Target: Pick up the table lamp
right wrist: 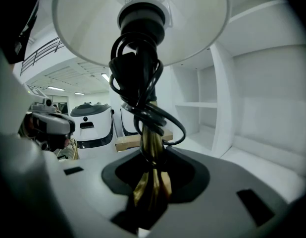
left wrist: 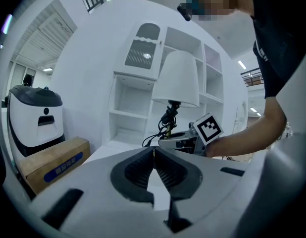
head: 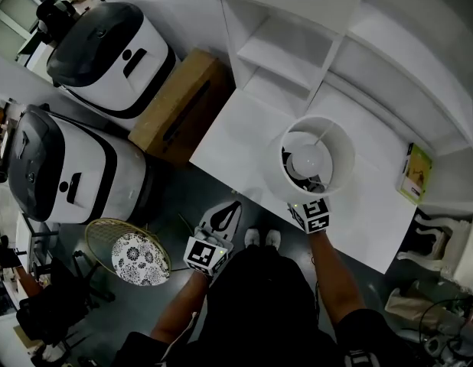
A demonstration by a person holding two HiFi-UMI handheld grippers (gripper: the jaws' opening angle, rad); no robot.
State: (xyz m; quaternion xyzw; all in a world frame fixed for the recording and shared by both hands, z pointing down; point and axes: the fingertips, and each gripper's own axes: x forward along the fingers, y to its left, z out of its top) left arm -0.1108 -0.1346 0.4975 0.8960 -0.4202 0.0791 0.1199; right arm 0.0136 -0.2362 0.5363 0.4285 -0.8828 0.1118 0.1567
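Note:
The table lamp has a white shade (head: 311, 159) seen from above over the white table (head: 236, 140). In the right gripper view its brass stem (right wrist: 152, 180) rises between the jaws, with a black cord (right wrist: 143, 98) coiled round it below the shade (right wrist: 143, 19). My right gripper (right wrist: 152, 182) is shut on that stem; its marker cube (head: 311, 215) shows just in front of the shade. The lamp's base is hidden. My left gripper (head: 229, 211) hangs off the table's front edge, left of the lamp (left wrist: 178, 78), with its jaws together and nothing in them (left wrist: 154, 155).
White shelving (head: 298, 44) stands at the table's back. A cardboard box (head: 179, 105) and two white-and-black machines (head: 106, 56) (head: 64, 167) are on the left. A patterned round object in a wire basket (head: 133, 254) lies on the floor. A green packet (head: 415, 173) rests at the table's right.

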